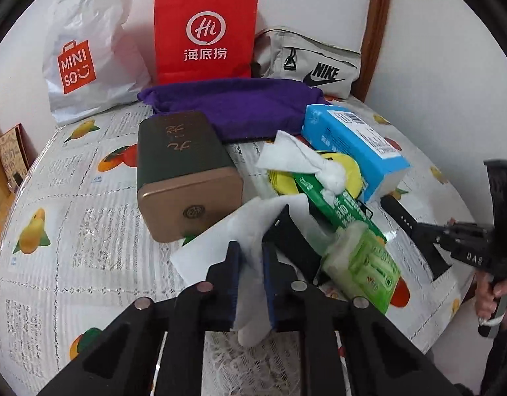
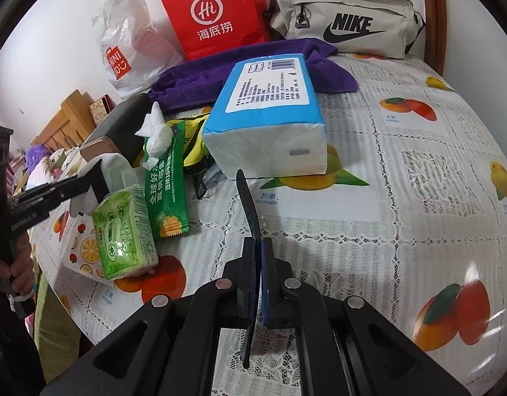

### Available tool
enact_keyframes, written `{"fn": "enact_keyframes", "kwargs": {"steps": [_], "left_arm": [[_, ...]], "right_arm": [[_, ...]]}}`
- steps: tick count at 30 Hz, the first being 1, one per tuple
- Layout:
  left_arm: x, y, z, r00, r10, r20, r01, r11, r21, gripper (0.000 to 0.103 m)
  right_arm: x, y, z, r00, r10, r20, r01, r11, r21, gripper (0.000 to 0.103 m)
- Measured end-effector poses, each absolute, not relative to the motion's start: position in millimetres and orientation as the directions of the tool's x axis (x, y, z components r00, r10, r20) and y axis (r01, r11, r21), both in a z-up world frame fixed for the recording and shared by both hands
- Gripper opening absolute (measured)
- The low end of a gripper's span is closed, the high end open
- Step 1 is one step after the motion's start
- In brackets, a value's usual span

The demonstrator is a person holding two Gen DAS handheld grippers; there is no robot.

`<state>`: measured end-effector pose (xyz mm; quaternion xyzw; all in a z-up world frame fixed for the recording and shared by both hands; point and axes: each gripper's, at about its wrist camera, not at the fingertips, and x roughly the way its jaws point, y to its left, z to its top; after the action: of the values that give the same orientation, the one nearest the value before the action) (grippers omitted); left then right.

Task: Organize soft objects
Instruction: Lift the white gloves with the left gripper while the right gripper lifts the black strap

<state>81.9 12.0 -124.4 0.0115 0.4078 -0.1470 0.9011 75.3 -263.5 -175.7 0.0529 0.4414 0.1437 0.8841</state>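
Left tool (image 1: 250,257): pinching a white soft tissue sheet (image 1: 253,231).
Right tool (image 2: 260,264): pressed together on a thin dark flat strip (image 2: 248,204).
Blue-and-white tissue pack (image 2: 269,112): on the fruit-print worktop (image 2: 401,198).
Tissue sheet: left of that pack, beside the green pocket-tissue packet (image 2: 124,231).

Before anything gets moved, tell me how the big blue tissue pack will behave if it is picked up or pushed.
The blue tissue pack is probably light for its size, being a soft wrapped block. Its plastic wrap looks smooth, so it may slip between fingers. One end rests on the yellow thing, so a push would likely slide it off rather than tip it.
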Motion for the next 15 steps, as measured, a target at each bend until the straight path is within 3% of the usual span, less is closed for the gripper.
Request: {"fn": "enact_keyframes", "kwargs": {"steps": [7, 15], "left_arm": [[67.0, 31.2, -105.4, 0.642, -0.323, -0.695, 0.257, 0.945, -0.203, 0.007], [58.3, 36.7, -69.9, 0.697, -0.331, -0.636, 0.252, 0.944, -0.215, 0.007]], "right_arm": [[74.6, -261.5, -170.6, 0.576, 0.297, -0.762, -0.211, 0.954, 0.212, 0.003], [67.3, -260.8, -149.1, 0.615, 0.304, -0.727, -0.219, 0.952, 0.212, 0.003]]}}
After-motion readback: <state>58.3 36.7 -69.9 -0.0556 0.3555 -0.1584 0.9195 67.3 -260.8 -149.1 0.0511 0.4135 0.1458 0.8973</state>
